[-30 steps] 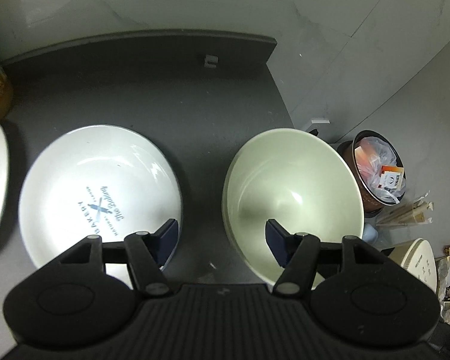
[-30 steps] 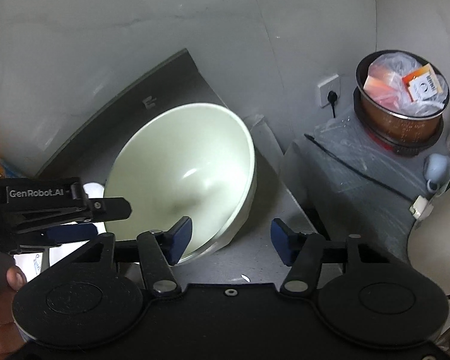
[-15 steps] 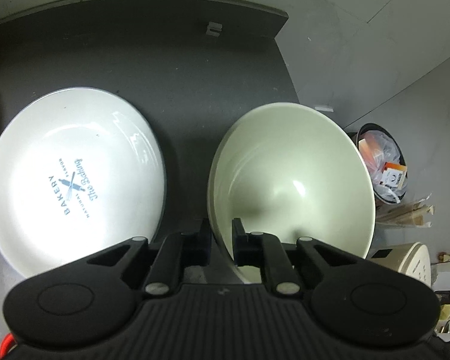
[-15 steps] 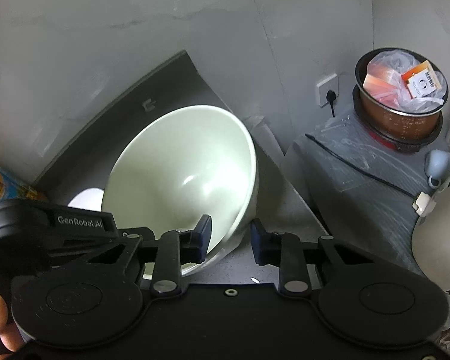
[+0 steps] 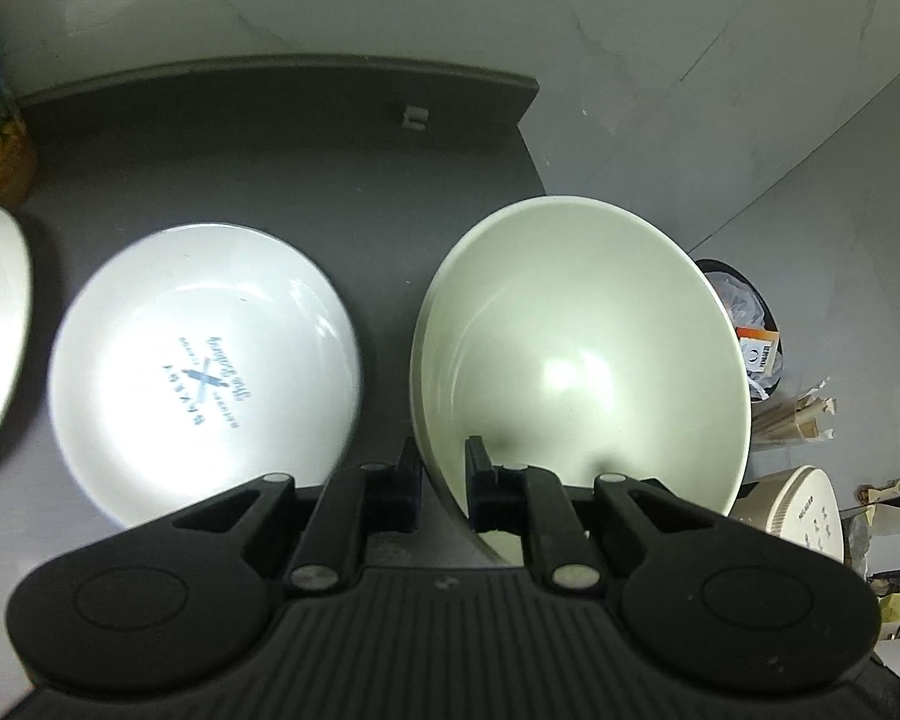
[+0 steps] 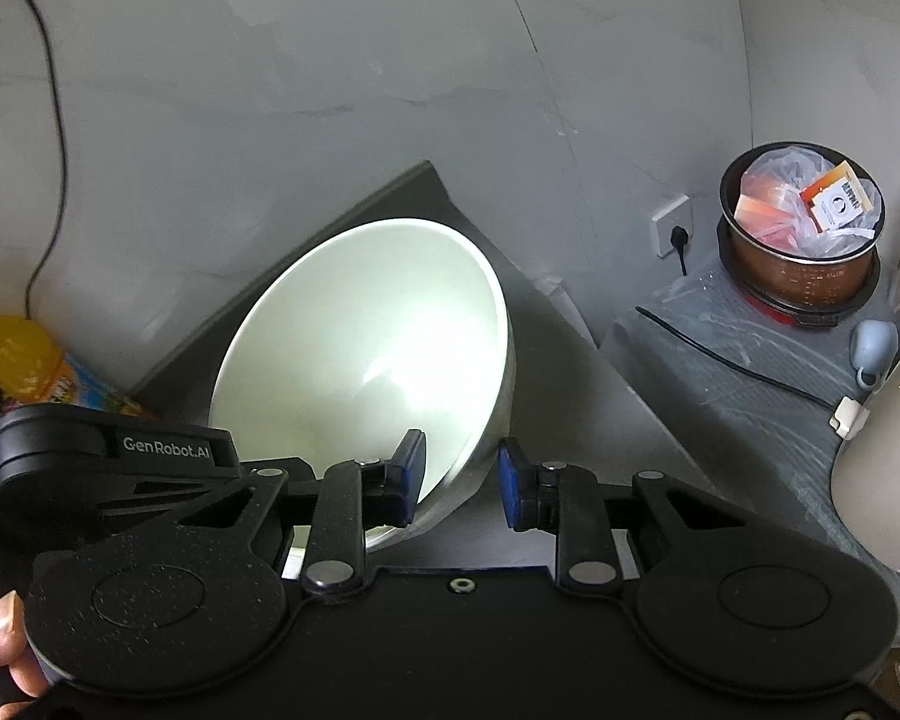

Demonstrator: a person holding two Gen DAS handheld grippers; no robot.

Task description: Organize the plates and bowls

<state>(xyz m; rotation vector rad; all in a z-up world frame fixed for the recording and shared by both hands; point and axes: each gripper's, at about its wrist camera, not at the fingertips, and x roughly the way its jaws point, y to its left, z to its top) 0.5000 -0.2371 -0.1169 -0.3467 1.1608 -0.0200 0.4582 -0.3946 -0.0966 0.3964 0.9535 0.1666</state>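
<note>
On counter (image 5: 282, 168), left hand-held gripper (image 5: 444, 483) clamps bowl (image 5: 582, 348) rim; right hand-held gripper (image 6: 462, 483) straddles it, apart; one plate (image 5: 204, 372).

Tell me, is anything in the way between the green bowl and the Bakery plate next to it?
Nothing visible is. The left gripper is shut on the rim of the pale green bowl, and only bare dark counter lies between it and the white Bakery plate. The right gripper straddles the bowl's other rim, jaws apart.
</note>
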